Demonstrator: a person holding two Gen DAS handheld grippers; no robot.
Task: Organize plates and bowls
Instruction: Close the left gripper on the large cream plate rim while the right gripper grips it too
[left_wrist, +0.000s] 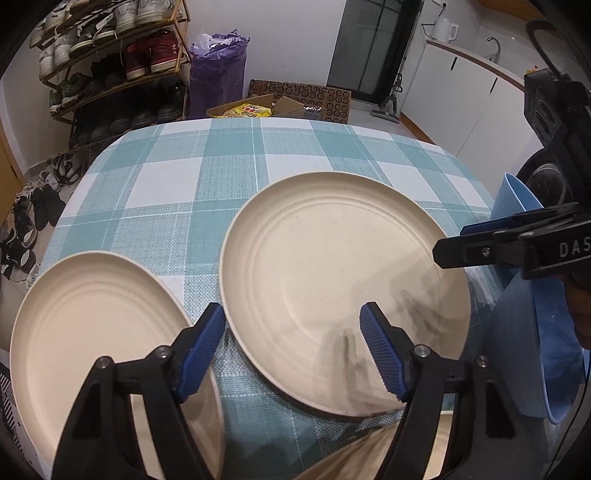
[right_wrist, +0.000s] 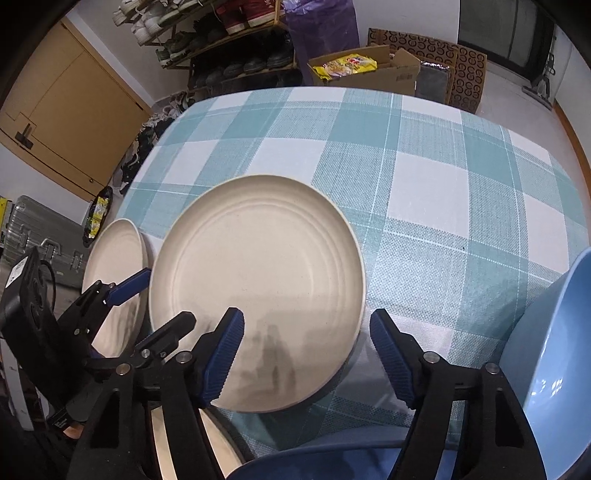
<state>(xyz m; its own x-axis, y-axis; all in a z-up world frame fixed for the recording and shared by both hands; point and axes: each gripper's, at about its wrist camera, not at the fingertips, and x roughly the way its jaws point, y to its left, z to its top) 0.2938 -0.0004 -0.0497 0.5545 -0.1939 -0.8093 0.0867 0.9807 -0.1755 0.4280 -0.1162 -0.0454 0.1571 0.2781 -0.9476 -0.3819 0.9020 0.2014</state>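
A cream plate (left_wrist: 343, 280) lies in the middle of the checked tablecloth, also seen as the cream plate (right_wrist: 258, 280) in the right wrist view. My left gripper (left_wrist: 293, 350) is open, its blue pads straddling that plate's near left rim without pressing. My right gripper (right_wrist: 308, 356) is open over the plate's near right rim, one pad above the plate's inside, the other beyond its edge. A second cream plate (left_wrist: 92, 332) lies to the left, apart from the first. A blue bowl (right_wrist: 554, 350) stands at the right edge.
The teal and white tablecloth (right_wrist: 443, 184) is bare at the back. A further cream plate (right_wrist: 214, 443) and a blue rim (right_wrist: 314, 461) show at the near edge. Behind the table are a shoe rack (left_wrist: 110, 74), cardboard boxes (left_wrist: 258, 107) and a purple bag (left_wrist: 218, 70).
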